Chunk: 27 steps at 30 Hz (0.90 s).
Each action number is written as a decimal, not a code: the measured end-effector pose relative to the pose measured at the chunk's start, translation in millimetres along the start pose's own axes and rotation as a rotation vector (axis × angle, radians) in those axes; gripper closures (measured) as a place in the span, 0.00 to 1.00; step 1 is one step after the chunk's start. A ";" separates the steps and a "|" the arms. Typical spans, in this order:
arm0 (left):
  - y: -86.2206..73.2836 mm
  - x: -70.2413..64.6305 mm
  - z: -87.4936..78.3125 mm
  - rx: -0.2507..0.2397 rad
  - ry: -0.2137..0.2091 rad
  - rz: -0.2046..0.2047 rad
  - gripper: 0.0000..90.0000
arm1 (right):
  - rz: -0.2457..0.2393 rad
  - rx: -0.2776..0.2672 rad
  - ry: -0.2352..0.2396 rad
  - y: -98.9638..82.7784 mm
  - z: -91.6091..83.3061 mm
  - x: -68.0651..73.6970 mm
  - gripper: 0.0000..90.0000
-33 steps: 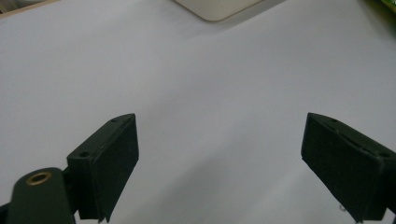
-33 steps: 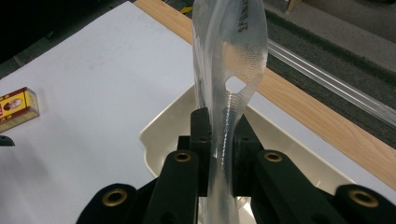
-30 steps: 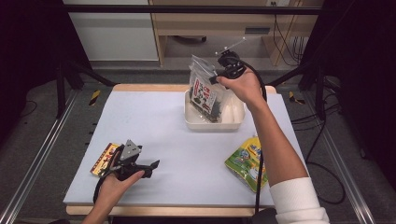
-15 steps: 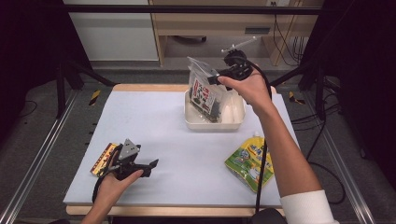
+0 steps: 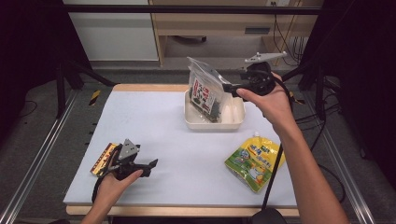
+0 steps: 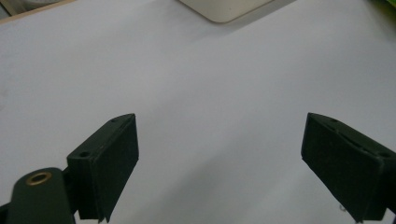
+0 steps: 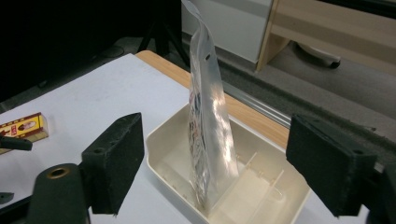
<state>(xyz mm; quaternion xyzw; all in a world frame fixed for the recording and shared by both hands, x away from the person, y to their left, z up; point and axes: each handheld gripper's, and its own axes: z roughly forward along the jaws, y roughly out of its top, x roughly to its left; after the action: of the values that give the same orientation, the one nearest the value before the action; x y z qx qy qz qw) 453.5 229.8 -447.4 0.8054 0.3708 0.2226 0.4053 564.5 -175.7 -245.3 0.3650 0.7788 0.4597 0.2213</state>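
A clear bag [image 5: 204, 89] with dark contents and a red-and-white label stands upright in a white tray [image 5: 236, 122] at the back of the table. My right gripper [image 5: 229, 89] hovers just right of the bag's top. Its jaws have just been opening and now stand wide apart. In the right gripper view the bag [image 7: 210, 130] rises ahead of the open right gripper [image 7: 217, 126], untouched by the pads, with the tray [image 7: 163, 140] below it. My left gripper [image 5: 150, 167] rests open at the front left. Bare table lies between its jaws in the left gripper view [image 6: 219, 121].
A yellow-and-red box [image 5: 103, 158] lies just left of the left gripper and appears in the right gripper view [image 7: 23, 126]. A yellow-green pouch [image 5: 252, 161] lies at the front right. The tray's corner [image 6: 224, 7] shows far ahead in the left gripper view.
The right gripper has let go of the bag and drawn back to the right and slightly up. The bag stays standing in the tray. The left gripper has not moved.
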 end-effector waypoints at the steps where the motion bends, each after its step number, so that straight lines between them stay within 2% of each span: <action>1: 0.0 0.0 -0.1 0.001 0.000 0.000 0.12 | 0.000 -0.005 -0.013 -3.9 -3.9 0.1 0.18; 6: -0.3 0.4 -0.1 0.002 0.002 -0.001 0.12 | 0.016 -0.044 -0.048 -30.9 -21.6 -0.6 0.14; 10: -0.3 0.4 -0.9 -0.003 0.005 -0.003 0.12 | 0.036 -0.047 -0.089 -56.9 -29.5 -1.6 0.15; 11: -0.2 0.4 -1.0 -0.004 0.006 -0.002 0.12 | 0.045 -0.041 -0.108 -68.2 -32.6 -2.8 0.15; 13: -0.2 0.5 -1.0 -0.003 0.007 -0.002 0.12 | 0.051 -0.029 -0.129 -79.8 -34.3 -4.5 0.16; 15: -0.4 0.8 -0.7 -0.003 0.007 -0.003 0.12 | 0.051 0.008 -0.167 -96.0 -36.1 -6.9 0.20; 17: -0.2 0.9 -1.0 -0.004 0.009 -0.002 0.12 | 0.080 0.012 -0.179 -109.2 -39.4 -9.5 0.25; 21: 0.1 1.4 -2.0 -0.009 0.011 -0.006 0.12 | 0.097 0.044 -0.218 -131.2 -45.0 -13.0 0.32; 27: 0.0 1.6 -2.0 -0.010 0.013 -0.010 0.12 | 0.132 0.086 -0.246 -158.5 -50.4 -19.6 0.39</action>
<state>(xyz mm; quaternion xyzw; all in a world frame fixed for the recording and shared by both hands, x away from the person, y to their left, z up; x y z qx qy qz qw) 453.1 232.0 -446.2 0.8001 0.3761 0.2276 0.4082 484.8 -268.0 -360.1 0.4781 0.7391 0.3914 0.2684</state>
